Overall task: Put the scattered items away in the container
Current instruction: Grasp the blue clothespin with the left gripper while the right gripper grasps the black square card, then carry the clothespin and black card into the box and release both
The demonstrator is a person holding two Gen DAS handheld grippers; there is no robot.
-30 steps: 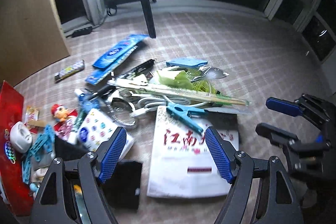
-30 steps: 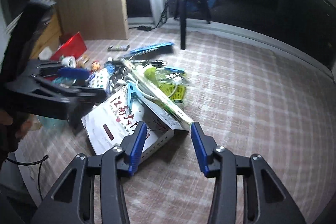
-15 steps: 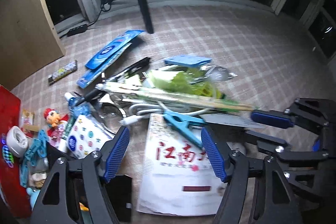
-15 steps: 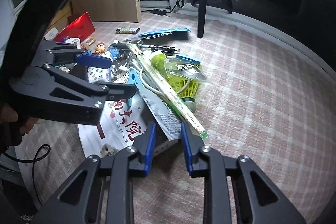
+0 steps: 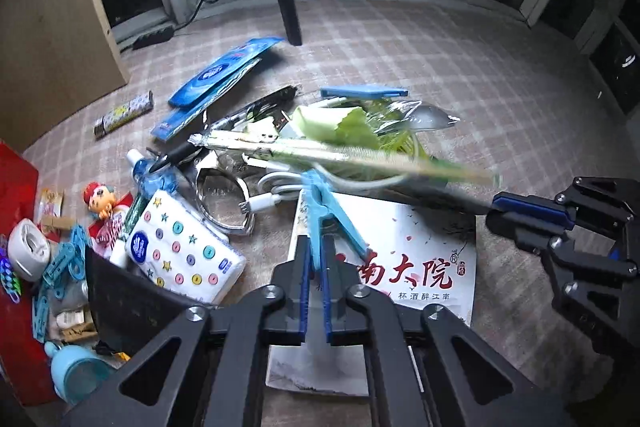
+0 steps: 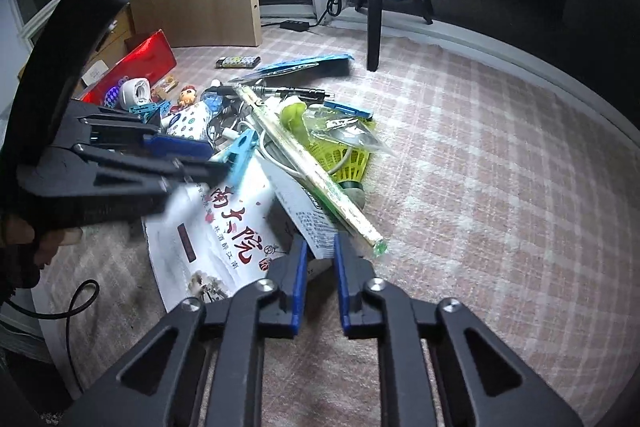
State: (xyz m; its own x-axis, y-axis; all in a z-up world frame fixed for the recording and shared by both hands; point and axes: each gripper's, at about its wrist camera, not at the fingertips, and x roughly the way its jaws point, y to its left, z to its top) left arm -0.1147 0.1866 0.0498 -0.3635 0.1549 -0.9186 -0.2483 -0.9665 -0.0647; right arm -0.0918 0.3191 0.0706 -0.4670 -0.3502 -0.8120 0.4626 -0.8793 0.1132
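left gripper (image 5: 316,259): jaws drawn in tight on one handle of the light-blue clothes peg (image 5: 320,203); pads press on it from both sides.
right gripper (image 6: 320,263): jaws closing, narrow; a white printed paper strip (image 6: 306,215) lies between the blue pads; contact on both sides cannot be told.
landmark: white booklet with red characters (image 5: 420,259), flat on the checked carpet (image 5: 440,67).
clothes peg: on the booklet's far-left corner, its mouth pointing away toward the white usb cable (image 5: 272,195).
chopstick packet (image 5: 340,155): long, in clear wrap, just beyond the booklet's far edge, running across it.
yellow-green shuttlecock (image 6: 348,163): beyond the booklet, under crinkled clear wrap.
tissue pack with coloured dots (image 5: 184,251): just left of the booklet.
black case (image 5: 128,303): left of the booklet, nearer the camera, touching the tissue pack.
red container (image 5: 16,227): well left of the booklet; holds a white tape roll (image 5: 26,247) and blue pegs (image 5: 60,267).
figurine with red cap (image 5: 100,199): between the container and the tissue pack.
blue sachets (image 5: 224,71): far side of the pile, well beyond the booklet.
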